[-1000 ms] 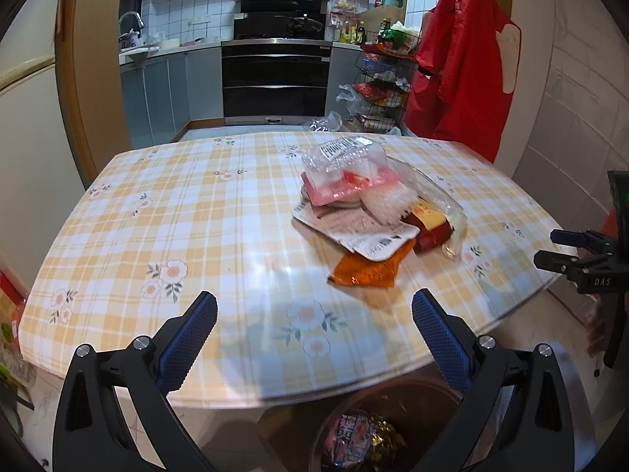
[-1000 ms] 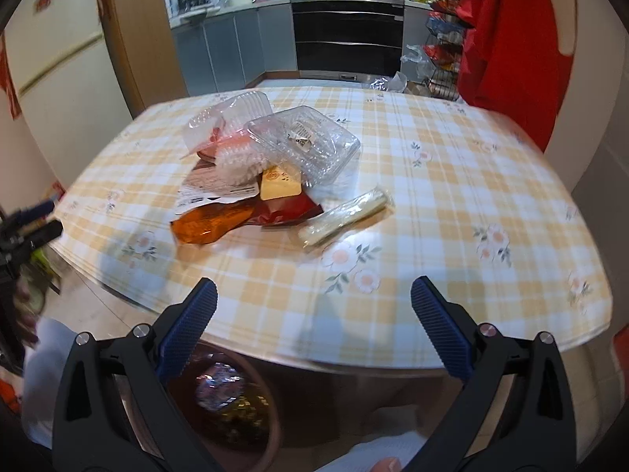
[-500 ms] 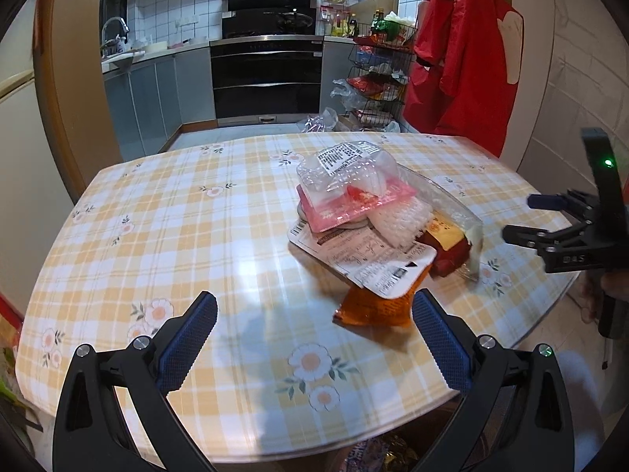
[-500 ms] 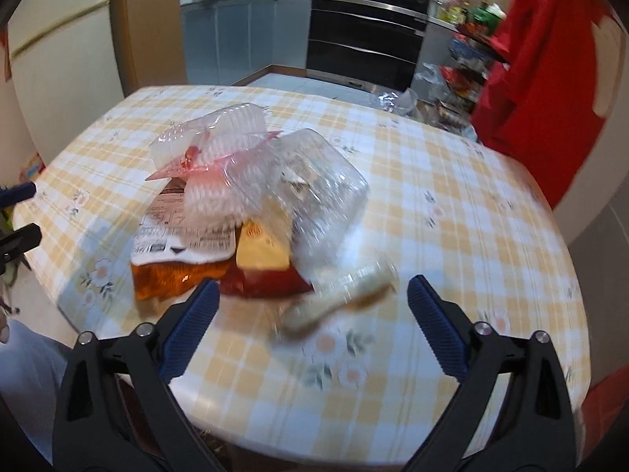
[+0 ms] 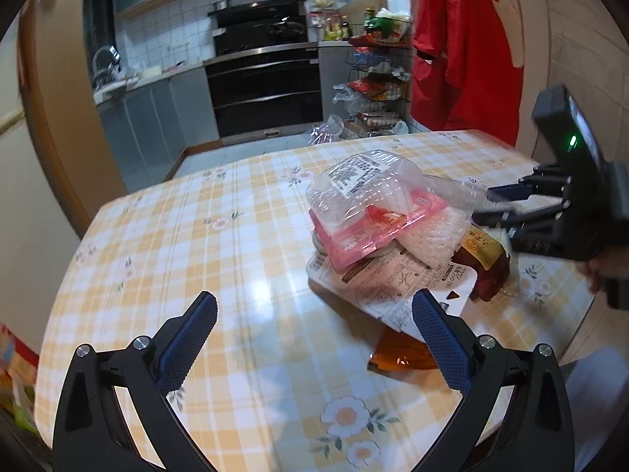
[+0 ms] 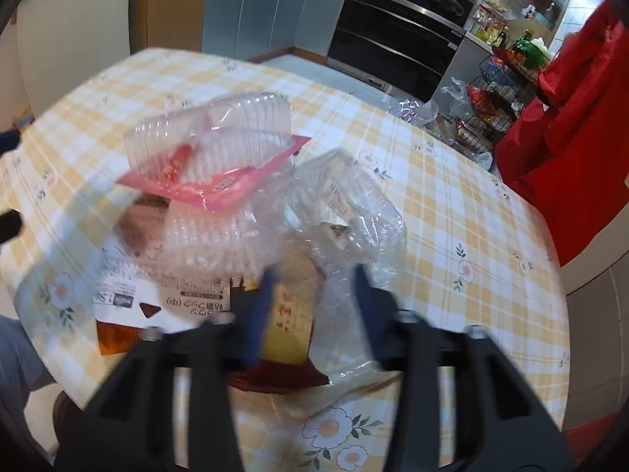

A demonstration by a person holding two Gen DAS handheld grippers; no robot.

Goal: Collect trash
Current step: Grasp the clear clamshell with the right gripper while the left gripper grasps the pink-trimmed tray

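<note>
A heap of trash lies on the checked table point(image 5: 220, 275): a clear clamshell box point(image 5: 361, 185) on a pink tray point(image 5: 377, 228), a white printed wrapper point(image 5: 397, 287), an orange packet point(image 5: 401, 354) and a yellow-and-dark-red packet point(image 5: 485, 255). My left gripper point(image 5: 314, 334) is open and empty, just left of the heap. My right gripper point(image 6: 312, 303) is over the heap's near side, its blurred fingers point(image 6: 263, 306) half closed around the yellow packet point(image 6: 291, 314) and crinkled clear plastic point(image 6: 346, 212). It also shows in the left wrist view point(image 5: 507, 212).
Beyond the table are a black oven point(image 5: 267, 86), grey cabinets point(image 5: 157, 126), a wire rack with groceries point(image 5: 377, 90) and a red garment point(image 5: 468, 47) hanging on the right wall. The table's edge lies close below both grippers.
Both grippers have moved forward over the table to the heap. The right gripper's fingers have narrowed from wide open and now straddle the yellow packet.
</note>
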